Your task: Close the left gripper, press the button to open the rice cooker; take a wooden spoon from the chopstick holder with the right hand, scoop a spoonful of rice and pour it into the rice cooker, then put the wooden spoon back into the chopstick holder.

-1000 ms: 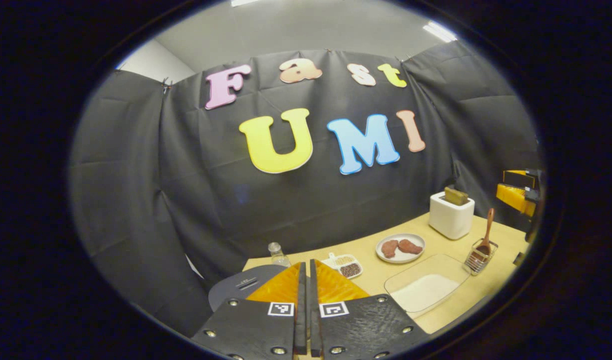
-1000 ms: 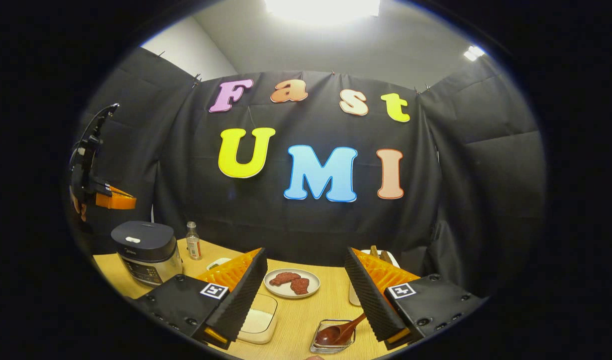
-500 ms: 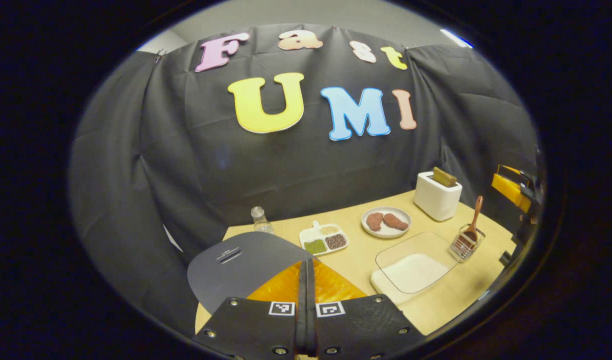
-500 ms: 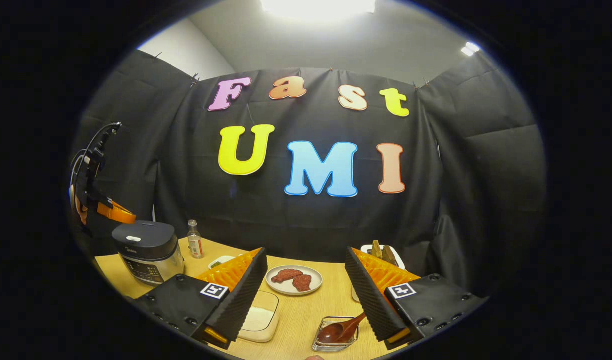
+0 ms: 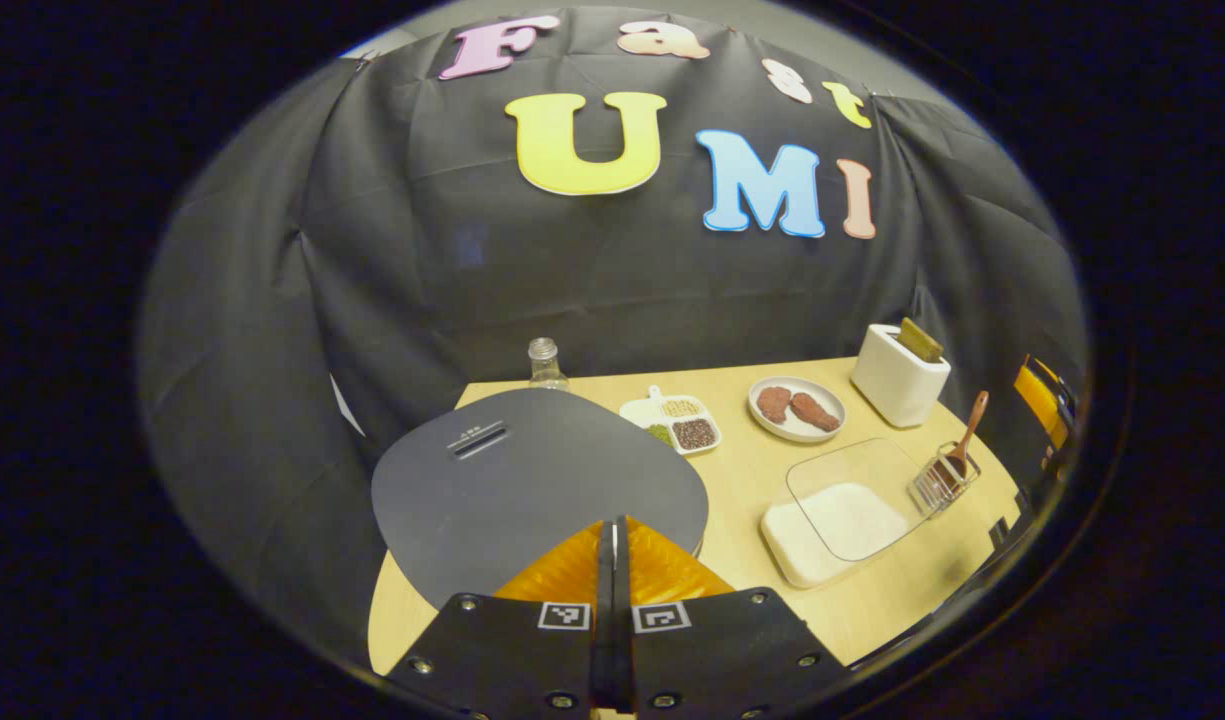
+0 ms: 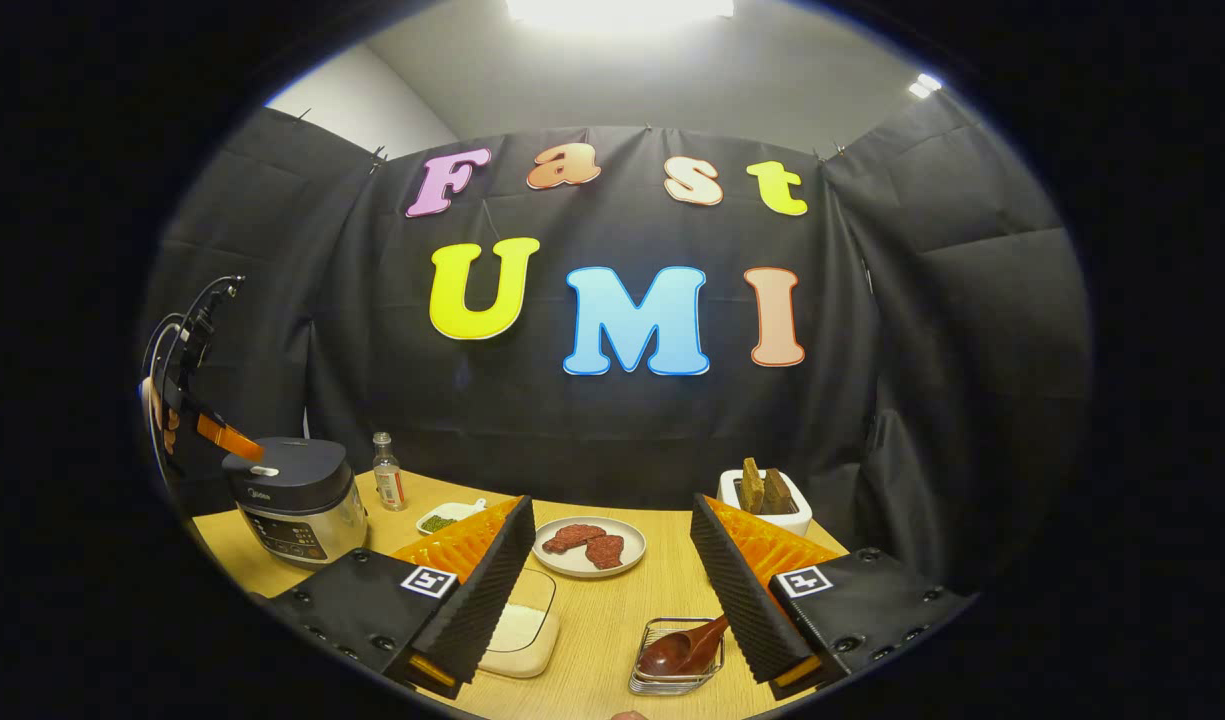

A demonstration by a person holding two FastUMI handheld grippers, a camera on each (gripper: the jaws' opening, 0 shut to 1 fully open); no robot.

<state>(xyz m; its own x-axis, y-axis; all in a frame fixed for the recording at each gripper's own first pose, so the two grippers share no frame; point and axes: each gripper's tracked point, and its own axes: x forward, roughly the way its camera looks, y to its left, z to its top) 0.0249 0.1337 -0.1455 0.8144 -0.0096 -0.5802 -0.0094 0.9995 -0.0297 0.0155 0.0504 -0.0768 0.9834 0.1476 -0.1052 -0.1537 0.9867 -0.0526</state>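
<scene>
In the left gripper view, my left gripper has its two fingers pressed flat together with nothing between them. It hangs directly above the dark grey, rounded lid of the rice cooker, which is down. I cannot tell whether the fingertips touch the lid. Behind the lid stands a small clear glass bottle. On the pale wooden table to the right lie a white divided dish of beans and grains, a round white plate with two brown meat pieces and a white toaster holding a brown slice. Nearer sits a clear rectangular container of white rice, and just beside it the wire chopstick holder with the brown wooden spoon standing in it, handle up.

In the right gripper view, my right gripper is spread wide and holds nothing, above the table. The wooden spoon leans in the wire chopstick holder low between the fingers, nearer the right one. The rice container is partly behind the left finger. Far left, the rice cooker stands shut, with the left gripper slanting down onto its lid by the white button; contact is unclear.
</scene>
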